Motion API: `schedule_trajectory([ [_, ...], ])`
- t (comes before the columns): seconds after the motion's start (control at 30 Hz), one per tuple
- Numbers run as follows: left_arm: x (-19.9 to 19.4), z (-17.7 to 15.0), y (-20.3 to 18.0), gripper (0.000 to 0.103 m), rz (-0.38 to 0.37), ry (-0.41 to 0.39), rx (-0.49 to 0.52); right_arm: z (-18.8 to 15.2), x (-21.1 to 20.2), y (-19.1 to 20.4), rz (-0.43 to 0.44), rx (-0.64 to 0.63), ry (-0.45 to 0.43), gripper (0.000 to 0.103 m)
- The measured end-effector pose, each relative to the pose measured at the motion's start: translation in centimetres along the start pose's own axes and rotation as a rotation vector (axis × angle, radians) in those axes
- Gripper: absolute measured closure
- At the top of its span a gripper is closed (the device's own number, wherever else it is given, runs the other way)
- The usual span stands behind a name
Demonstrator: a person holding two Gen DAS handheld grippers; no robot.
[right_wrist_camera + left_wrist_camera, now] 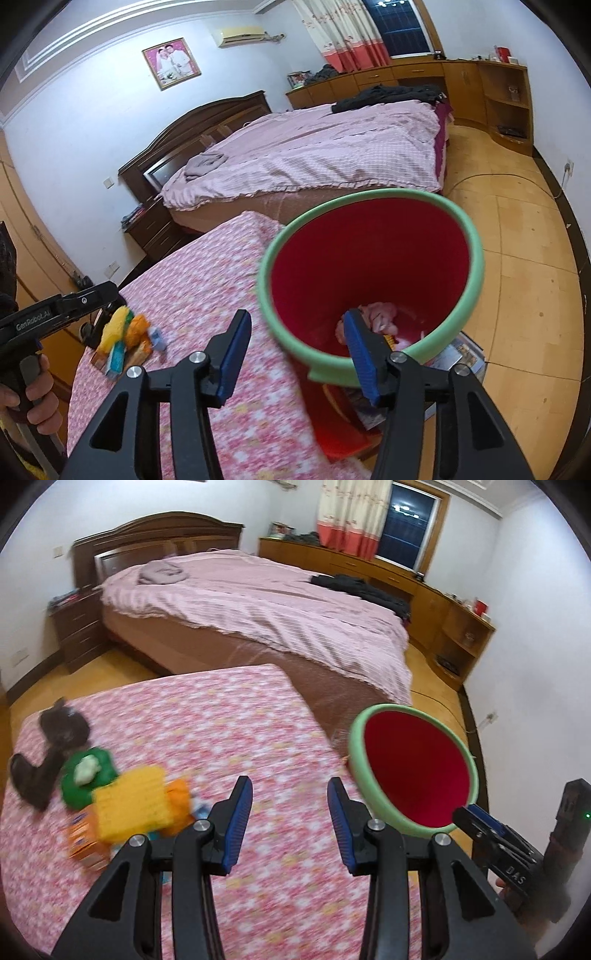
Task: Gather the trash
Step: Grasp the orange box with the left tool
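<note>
A red trash bin with a green rim (354,738) (476,251) stands beside the right edge of the table. A crumpled pink scrap (382,314) and some wrappers lie at its bottom. On the table's left lies a blurred trash pile (129,805) (122,332): a yellow block, orange packets, a green wrapper (88,775) and a dark brown lump (55,746). My left gripper (290,781) (110,291) hovers open over the tablecloth, right of the pile, with nothing between its fingers. My right gripper (295,314) (476,812) is open over the bin's near rim, pads touching nothing.
The table wears a pink floral cloth (221,720) (192,280). A big bed with a pink cover (258,598) stands behind it, a dark nightstand (77,627) to its left, wooden cabinets (454,620) along the far wall. Printed papers (461,350) lie on the floor by the bin.
</note>
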State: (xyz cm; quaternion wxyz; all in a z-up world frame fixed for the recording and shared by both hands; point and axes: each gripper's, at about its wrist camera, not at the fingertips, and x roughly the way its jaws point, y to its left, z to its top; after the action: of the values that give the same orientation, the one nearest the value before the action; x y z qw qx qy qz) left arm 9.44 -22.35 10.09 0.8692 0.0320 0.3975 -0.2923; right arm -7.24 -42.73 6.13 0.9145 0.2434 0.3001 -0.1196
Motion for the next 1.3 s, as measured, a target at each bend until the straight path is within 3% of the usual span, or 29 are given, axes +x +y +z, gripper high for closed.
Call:
schedule_trajectory([
  [0.37,-2.4,-2.4,8.1,0.061,0.174,-0.022,-0.122,-2.4,0.0,3.8,0.034,-0.039,0.034,0.044],
  [0.63,-1.2,-3.8,12.8,0.061,0.279,0.004,-0.154,-3.4,0.9,5.4,0.036,-0.045,0.062,0.039],
  [0.83,0.9,-4.3,15.6,0.06,0.281,0.059,-0.215,-3.9,1.6,5.7,0.032,-0.038,0.086,0.039],
  [1.0,1.9,-4.8,16.6,0.048,0.298,0.059,-0.23,-4.1,2.1,5.8,0.022,-0.036,0.104,0.039],
  [1.3,3.4,-6.2,18.7,0.047,0.307,0.111,-0.303,-4.4,2.7,6.5,0.028,-0.05,0.124,0.039],
])
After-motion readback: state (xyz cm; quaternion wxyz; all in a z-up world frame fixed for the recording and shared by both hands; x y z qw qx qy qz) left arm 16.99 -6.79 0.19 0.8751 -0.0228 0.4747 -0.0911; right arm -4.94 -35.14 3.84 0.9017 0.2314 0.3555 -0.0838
